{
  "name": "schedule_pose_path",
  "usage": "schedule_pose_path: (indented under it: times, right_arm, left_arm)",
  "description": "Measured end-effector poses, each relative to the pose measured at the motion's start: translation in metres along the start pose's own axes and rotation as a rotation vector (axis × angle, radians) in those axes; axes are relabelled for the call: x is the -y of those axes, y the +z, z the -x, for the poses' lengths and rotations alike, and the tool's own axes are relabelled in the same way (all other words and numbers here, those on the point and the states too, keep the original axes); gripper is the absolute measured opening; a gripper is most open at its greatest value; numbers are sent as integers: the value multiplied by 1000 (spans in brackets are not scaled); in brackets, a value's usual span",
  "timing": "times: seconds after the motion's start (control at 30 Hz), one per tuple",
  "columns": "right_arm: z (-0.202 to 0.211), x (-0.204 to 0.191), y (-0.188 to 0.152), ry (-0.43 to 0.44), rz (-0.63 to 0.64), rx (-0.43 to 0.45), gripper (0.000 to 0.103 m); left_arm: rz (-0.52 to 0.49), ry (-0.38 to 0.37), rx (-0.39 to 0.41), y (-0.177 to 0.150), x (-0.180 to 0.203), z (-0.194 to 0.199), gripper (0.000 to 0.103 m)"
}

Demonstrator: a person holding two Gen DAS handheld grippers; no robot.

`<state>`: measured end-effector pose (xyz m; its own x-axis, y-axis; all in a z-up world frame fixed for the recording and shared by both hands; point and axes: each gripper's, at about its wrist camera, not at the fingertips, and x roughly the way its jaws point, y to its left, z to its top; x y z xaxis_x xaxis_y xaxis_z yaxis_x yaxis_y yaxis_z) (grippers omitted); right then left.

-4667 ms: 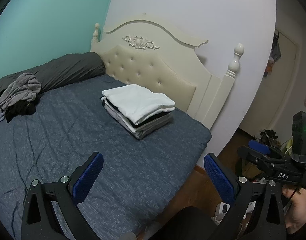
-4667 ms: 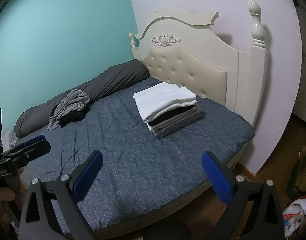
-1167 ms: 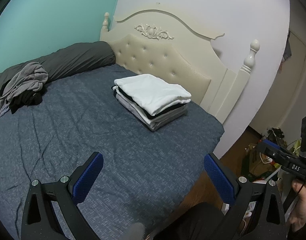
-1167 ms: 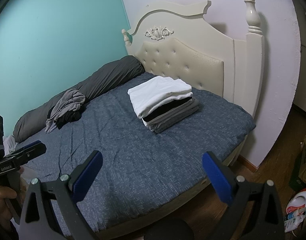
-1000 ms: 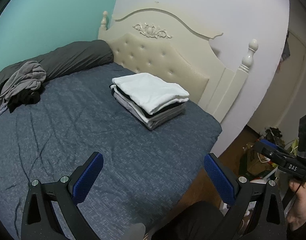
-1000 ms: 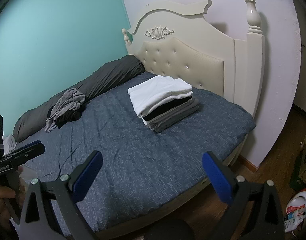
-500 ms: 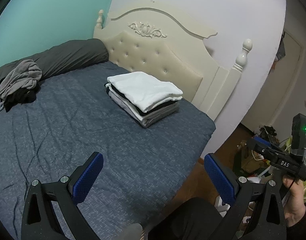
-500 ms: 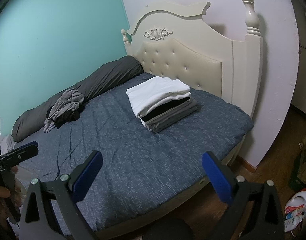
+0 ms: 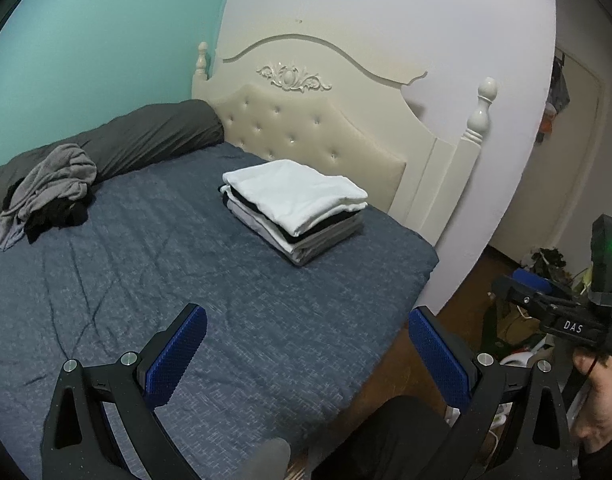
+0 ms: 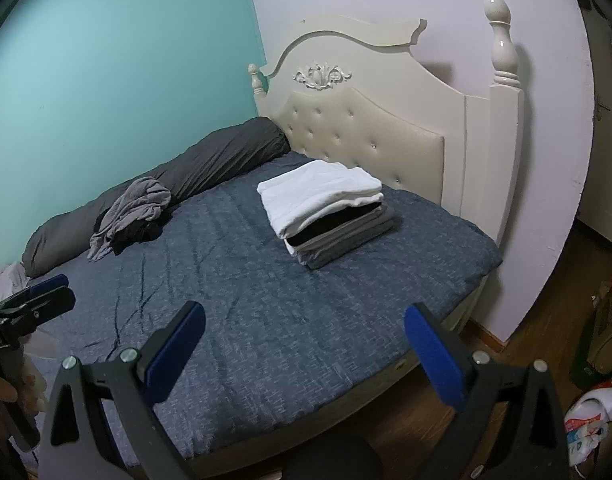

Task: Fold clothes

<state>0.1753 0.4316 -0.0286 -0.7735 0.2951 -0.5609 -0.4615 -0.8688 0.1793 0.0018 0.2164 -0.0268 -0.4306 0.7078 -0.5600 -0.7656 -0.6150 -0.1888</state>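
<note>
At upper left of the frame lay the crumpled grey garment (image 9: 50, 184); both the left gripper (image 9: 306, 344) and right gripper (image 10: 304, 340) gaped empty, best pinching 2 garment corners.

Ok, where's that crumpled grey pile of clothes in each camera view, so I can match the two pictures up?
Left wrist view: the crumpled grey clothes lie at the far left, against the dark grey bolster.
Right wrist view: the same pile sits left of centre, against that bolster.
Shared landmark: the folded stack near the headboard.
</note>
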Motion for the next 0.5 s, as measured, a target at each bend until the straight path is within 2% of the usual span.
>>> schedule_pose_path:
  times: [0.17,0.5]
  right_arm:
    - [5,-5,-3,11,1,4,101]
    - [8,-4,-3,17,-2,6,100]
  left_arm:
    - [-18,18,4,-3,6,4,103]
    - [-29,-10,3,-7,13,6,103]
